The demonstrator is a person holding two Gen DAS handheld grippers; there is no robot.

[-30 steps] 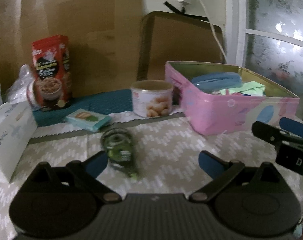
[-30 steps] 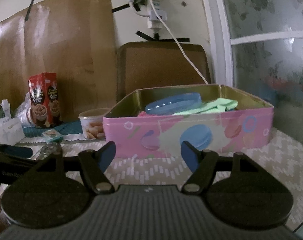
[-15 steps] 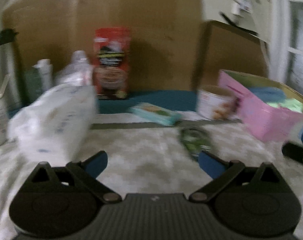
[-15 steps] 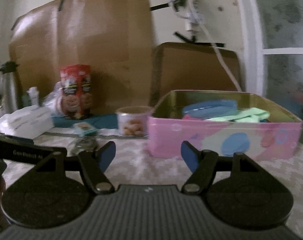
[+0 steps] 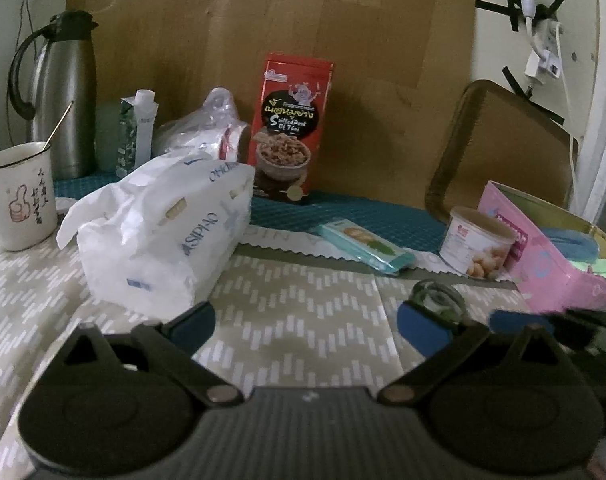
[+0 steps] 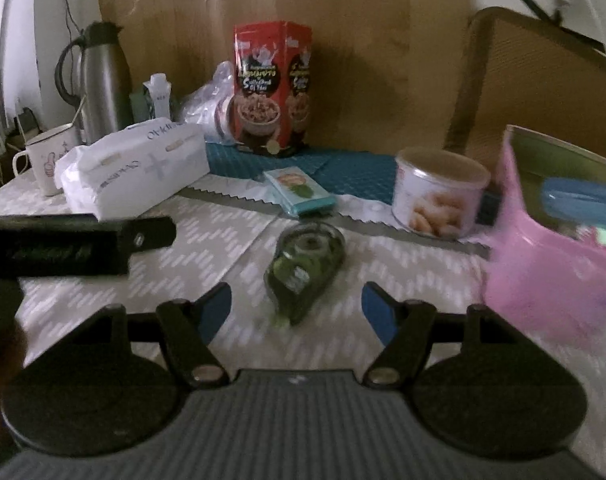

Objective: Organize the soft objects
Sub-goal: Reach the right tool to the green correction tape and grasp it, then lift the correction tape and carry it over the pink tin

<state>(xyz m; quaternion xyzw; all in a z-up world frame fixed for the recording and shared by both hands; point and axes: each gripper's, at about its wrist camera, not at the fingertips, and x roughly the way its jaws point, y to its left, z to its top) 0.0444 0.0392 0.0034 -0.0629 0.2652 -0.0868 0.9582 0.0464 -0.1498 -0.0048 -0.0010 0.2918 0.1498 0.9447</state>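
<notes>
Tissue pack, white and soft in its plastic wrap, lies on the patterned surface just ahead and to the left of the left gripper, whose blue-padded jaws stand apart with nothing between them. At far left a white mug holds a thin stick, with a steel flask behind it. Further right a red snack box stands upright against the cardboard. The right gripper also has its jaws spread and empty, a green tape dispenser lying on the surface just beyond them. To the right sit a round tub of snacks and an open pink tin holding blue and light green items.
</notes>
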